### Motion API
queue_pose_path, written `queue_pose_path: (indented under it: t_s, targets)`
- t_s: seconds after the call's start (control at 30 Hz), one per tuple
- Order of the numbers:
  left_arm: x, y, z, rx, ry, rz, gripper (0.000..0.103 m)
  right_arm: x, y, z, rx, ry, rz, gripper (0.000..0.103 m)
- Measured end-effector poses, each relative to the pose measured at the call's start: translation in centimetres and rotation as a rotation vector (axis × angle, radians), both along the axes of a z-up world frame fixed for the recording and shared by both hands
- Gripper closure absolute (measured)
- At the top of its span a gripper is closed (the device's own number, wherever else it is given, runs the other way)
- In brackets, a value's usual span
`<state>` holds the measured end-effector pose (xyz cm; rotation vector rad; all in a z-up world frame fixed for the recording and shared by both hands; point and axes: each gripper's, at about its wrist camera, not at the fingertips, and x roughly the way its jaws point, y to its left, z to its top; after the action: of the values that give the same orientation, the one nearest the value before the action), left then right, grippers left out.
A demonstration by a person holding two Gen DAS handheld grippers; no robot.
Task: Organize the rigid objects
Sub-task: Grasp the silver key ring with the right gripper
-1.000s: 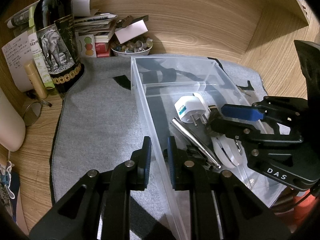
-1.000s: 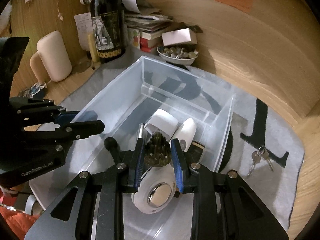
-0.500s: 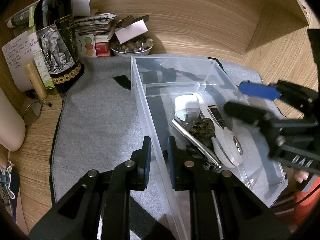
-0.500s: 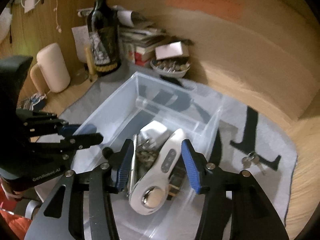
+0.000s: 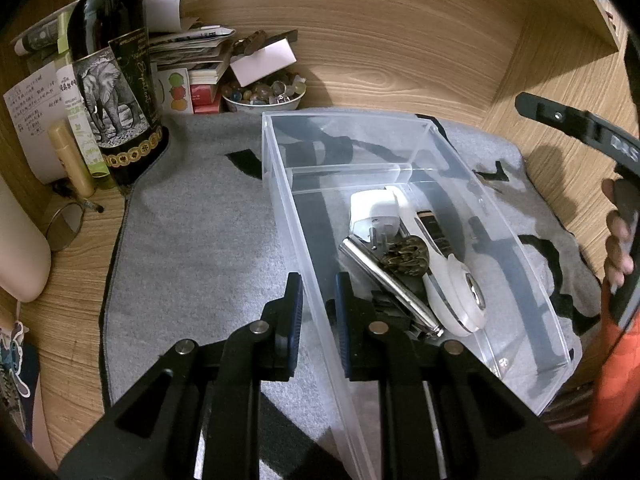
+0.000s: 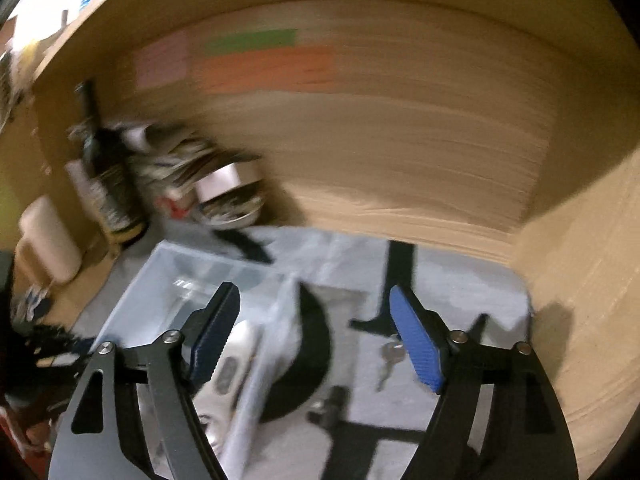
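Observation:
A clear plastic bin (image 5: 280, 184) sits on a grey mat (image 5: 192, 240). In it lie a white plug adapter (image 5: 374, 210), a white device (image 5: 452, 288), a metal tool (image 5: 384, 280) and a dark pine cone (image 5: 404, 258). My left gripper (image 5: 316, 308) is shut on the bin's left wall. My right gripper (image 6: 316, 340) is open and empty, raised above the bin's right side; its view is blurred. The bin (image 6: 168, 284) and the white device (image 6: 236, 360) show under it. A set of keys (image 6: 390, 358) lies on the mat (image 6: 460, 300) to the right.
A dark wine bottle (image 5: 114, 76), stacked papers (image 5: 188, 44) and a bowl of small stones (image 5: 264, 94) stand along the back wall. Wooden walls close in the back and the right. A cream cylinder (image 5: 20, 248) is at the left edge.
My right gripper let go of the pine cone in the bin, opened wide, and rose up and to the right. The left gripper has not moved.

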<state>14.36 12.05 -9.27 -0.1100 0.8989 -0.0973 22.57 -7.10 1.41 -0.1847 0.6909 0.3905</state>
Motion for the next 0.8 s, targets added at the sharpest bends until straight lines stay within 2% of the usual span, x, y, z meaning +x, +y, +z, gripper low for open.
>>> queue_pose_path:
  t_s: [0.13, 0.33, 0.63, 0.8]
  targets:
    - [0.0, 0.0, 0.0, -0.001, 0.0, 0.001, 0.088, 2.3, -2.5, -0.7, 0.011, 0.032, -0.094, 0.028]
    - [0.0, 0.0, 0.0, 0.001, 0.0, 0.001, 0.088, 5.2, -5.5, -4.3, 0.007, 0.141, -0.203, 0.028]
    - [-0.1, 0.0, -0.1, 0.006, -0.001, 0.002, 0.088, 6.3, -6.1, -9.3, -0.043, 0.271, -0.191, 0.029]
    - [-0.1, 0.0, -0.1, 0.004, 0.0, 0.002, 0.088, 6.7, -5.1, -11.6, -0.099, 0.319, -0.163, 0.036]
